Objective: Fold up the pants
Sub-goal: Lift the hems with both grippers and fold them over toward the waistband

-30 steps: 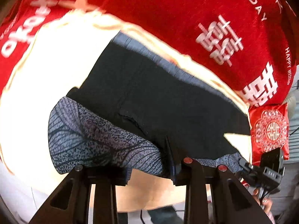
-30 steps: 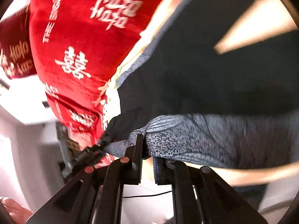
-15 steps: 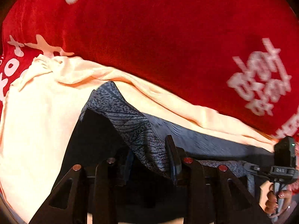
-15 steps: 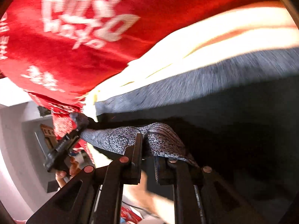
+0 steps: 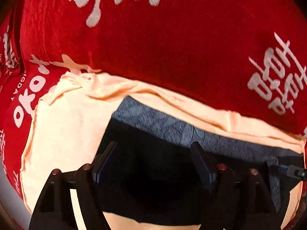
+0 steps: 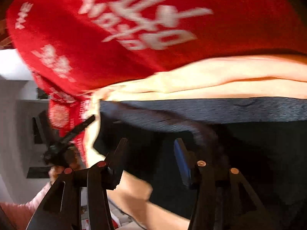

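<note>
The pants (image 5: 153, 172) are dark, with a grey-blue patterned band (image 5: 172, 126) along the far edge. They lie folded on a peach cloth (image 5: 67, 130). My left gripper (image 5: 153, 151) is open and empty just above the dark fabric. In the right wrist view the pants (image 6: 249, 153) show the same patterned band (image 6: 211, 109). My right gripper (image 6: 151, 145) is open and empty over the pants' left end. The other gripper (image 6: 63, 143) shows at the left of the right wrist view.
A red blanket (image 5: 172, 38) with white lettering covers the bed beyond the peach cloth; it also shows in the right wrist view (image 6: 134, 28). White furniture (image 6: 17, 115) stands at the left of the right wrist view.
Both grippers carried the patterned leg ends over to the far edge of the pants, then opened and let go. The fabric now lies flat, folded over.
</note>
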`<state>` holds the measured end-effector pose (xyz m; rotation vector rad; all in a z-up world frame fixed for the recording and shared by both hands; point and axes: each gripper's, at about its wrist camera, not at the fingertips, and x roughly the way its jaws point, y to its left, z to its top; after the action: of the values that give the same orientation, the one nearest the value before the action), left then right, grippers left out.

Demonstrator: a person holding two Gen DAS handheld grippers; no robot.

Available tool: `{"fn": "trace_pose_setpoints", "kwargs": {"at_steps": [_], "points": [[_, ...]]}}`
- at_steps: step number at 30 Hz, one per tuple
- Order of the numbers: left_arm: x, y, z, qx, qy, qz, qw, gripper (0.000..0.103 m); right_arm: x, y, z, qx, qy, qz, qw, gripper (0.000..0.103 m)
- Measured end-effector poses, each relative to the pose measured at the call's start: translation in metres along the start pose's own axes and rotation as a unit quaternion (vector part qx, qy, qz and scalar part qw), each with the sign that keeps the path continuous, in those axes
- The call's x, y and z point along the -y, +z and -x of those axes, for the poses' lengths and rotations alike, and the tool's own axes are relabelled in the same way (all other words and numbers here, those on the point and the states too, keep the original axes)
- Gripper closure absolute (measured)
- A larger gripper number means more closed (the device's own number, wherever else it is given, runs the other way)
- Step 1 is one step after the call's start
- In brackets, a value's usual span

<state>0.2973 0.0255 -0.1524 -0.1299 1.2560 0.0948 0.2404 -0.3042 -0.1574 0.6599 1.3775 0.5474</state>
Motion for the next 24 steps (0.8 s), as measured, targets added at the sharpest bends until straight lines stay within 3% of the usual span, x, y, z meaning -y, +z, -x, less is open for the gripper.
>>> {"fn": "trace_pose_setpoints", "kwargs": {"at_steps": [2,5,9,10,13,16,24], "points": [[0.022,-0.002,-0.017,-0.022,0.001,-0.021,0.9995,0.026,-0.014,-0.003,-0.015,-0.027,0.002,0.026,0.999,0.050],[0.042,-0.007,-0.043,-0.031,0.013,-0.038,0.9987,0.026,-0.018,0.004,-0.048,-0.056,-0.065,0.072,0.994,0.056],[0.052,0.005,-0.075,-0.027,0.043,-0.027,0.9984,0.026,-0.005,0.024,-0.072,-0.037,-0.129,0.088,0.987,0.062],[0.053,0.008,-0.080,-0.025,0.048,-0.024,0.9982,0.026,0.003,0.030,-0.072,-0.034,-0.132,0.078,0.988,0.066],[0.056,0.016,-0.082,-0.030,0.058,-0.019,0.9977,0.026,0.014,0.034,-0.066,-0.029,-0.101,0.039,0.994,0.066],[0.058,0.014,-0.070,-0.036,0.050,-0.024,0.9978,0.026,0.008,0.024,-0.047,-0.022,-0.098,0.050,0.994,0.058],[0.108,-0.044,-0.011,-0.052,0.025,-0.099,0.9934,0.026,0.035,-0.044,0.035,0.013,-0.069,-0.008,0.998,0.050]]}}
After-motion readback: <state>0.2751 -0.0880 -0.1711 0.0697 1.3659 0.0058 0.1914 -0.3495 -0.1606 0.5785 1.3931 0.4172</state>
